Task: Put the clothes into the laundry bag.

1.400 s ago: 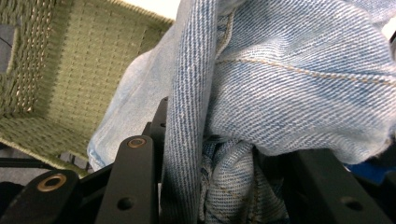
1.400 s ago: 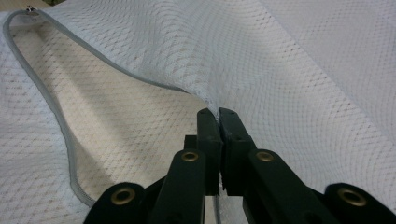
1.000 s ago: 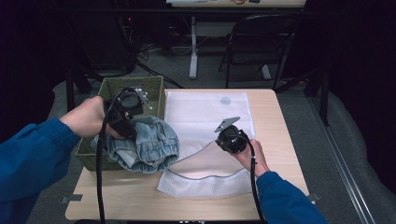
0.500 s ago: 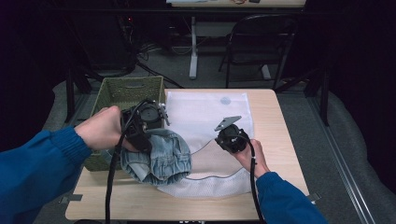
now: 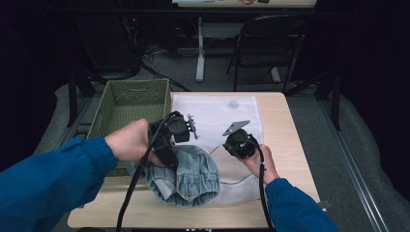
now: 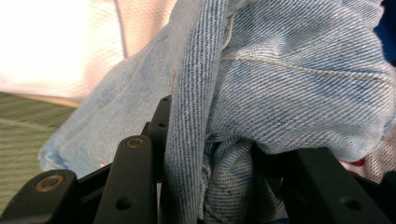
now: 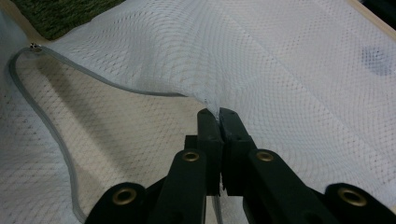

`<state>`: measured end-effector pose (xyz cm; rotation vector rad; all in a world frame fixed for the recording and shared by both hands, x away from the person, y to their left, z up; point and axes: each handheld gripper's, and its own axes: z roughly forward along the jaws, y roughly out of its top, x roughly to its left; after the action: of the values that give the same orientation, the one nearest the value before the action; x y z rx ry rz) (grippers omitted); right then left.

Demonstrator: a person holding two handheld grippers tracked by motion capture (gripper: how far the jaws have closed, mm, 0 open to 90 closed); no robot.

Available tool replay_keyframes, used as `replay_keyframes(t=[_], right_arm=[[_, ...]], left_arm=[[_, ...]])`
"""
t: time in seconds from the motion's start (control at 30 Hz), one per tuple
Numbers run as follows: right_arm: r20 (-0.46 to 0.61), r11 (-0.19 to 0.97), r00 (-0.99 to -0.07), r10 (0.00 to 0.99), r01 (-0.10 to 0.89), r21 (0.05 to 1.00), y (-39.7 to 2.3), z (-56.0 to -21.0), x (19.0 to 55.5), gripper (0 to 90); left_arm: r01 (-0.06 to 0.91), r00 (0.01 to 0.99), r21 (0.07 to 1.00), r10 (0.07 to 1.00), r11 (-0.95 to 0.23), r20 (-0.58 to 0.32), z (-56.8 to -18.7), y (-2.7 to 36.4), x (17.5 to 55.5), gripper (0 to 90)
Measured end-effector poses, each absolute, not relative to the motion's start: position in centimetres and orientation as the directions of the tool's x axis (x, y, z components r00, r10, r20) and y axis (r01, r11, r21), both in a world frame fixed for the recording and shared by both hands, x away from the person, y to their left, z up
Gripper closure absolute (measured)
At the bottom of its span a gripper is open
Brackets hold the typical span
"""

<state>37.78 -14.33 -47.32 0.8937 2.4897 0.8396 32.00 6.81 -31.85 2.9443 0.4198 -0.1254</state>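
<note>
A bundle of light blue denim (image 5: 186, 176) hangs from my left gripper (image 5: 167, 157), which is shut on it; in the left gripper view the denim (image 6: 280, 93) is bunched between the black jaws. It rests on the near left part of a white mesh laundry bag (image 5: 217, 116) that lies on the table. My right gripper (image 5: 232, 145) is shut on the bag's upper layer (image 7: 219, 112) by its grey zipper edge (image 7: 116, 86), lifting it so the mouth gapes toward the denim.
A green woven basket (image 5: 130, 104) stands at the table's left side, just beyond my left hand. The wooden table (image 5: 285, 135) has bare room to the right of the bag. A black chair (image 5: 270, 43) stands behind the table.
My left gripper has carried the denim from over the basket rightward and nearer, onto the open edge of the mesh bag. My right gripper has kept still, holding the bag.
</note>
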Motion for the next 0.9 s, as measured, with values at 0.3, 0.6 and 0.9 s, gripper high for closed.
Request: replay_keyframes(t=[0.3,0.6,0.9], right_arm=[[-0.124,0.62,-0.734,0.668,0.456,0.638,-14.2,-47.4,37.8,88.5],[-0.119,0.618,-0.73,0.673,0.465,0.634,-13.9,-47.5,37.7,88.5],[-0.111,0.612,-0.723,0.682,0.48,0.628,-13.7,-47.5,37.6,88.6]], left_arm=[[0.384,0.918,0.174,0.355,-0.907,-0.179,-36.8,6.1,34.0,59.4],[0.466,0.881,0.241,0.422,-0.852,-0.213,-38.5,6.5,34.8,59.2],[0.536,0.844,0.274,0.492,-0.799,-0.216,-40.8,5.9,35.5,59.0]])
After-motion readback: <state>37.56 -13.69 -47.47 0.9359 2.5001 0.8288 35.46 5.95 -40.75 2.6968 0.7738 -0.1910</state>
